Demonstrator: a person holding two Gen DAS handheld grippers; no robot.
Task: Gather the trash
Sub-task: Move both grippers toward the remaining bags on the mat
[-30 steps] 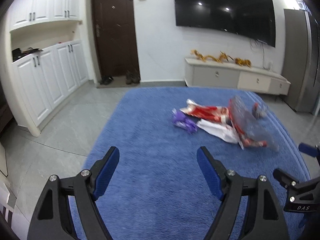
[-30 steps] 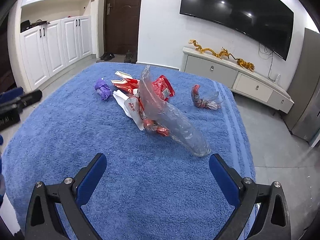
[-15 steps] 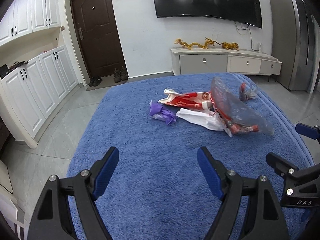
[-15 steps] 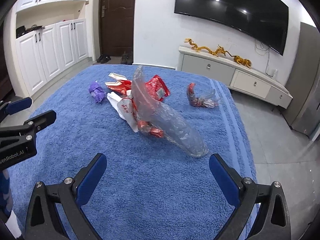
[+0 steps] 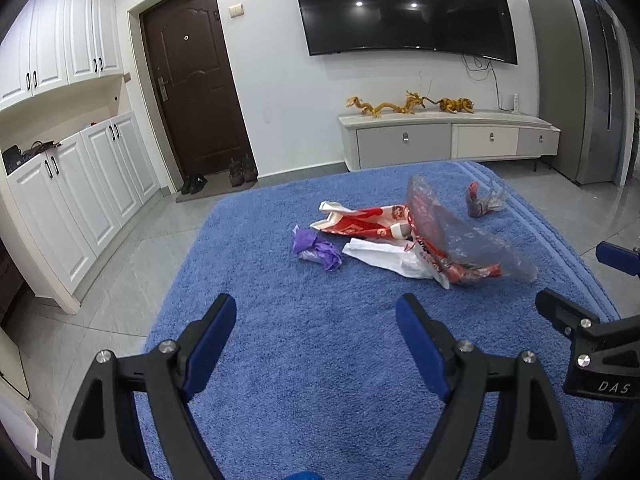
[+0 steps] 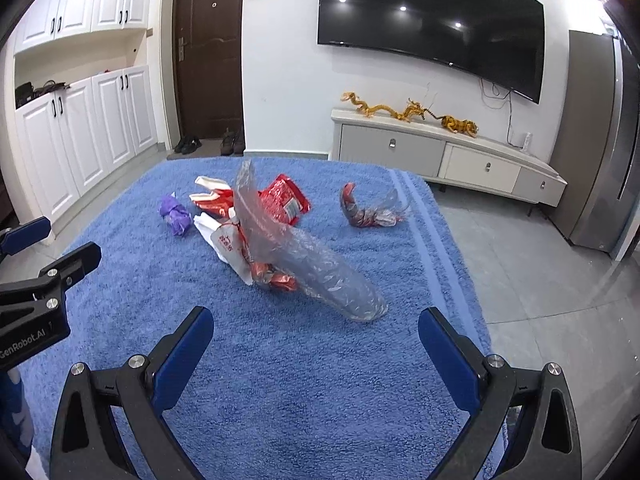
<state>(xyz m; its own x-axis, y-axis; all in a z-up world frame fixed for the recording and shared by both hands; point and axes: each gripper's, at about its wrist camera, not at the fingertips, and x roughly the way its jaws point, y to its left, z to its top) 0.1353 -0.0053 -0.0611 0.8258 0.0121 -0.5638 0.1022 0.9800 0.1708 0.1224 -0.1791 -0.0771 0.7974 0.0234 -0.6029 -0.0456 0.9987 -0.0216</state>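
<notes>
Blue carpet (image 6: 280, 380), bare under both wide-open grippers. Clear plastic bag (image 6: 320, 276) just ahead of right gripper (image 6: 316, 344), long way slanting; left gripper (image 5: 316, 332) farther.

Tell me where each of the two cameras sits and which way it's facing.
Left wrist: rides the left gripper, looking down across the blue rug at the trash pile; its open fingers show, right gripper at right edge.
Right wrist: rides the right gripper, facing the same pile; open fingers show, left gripper at left edge.
Shared: rug, trash, TV, door.
</notes>
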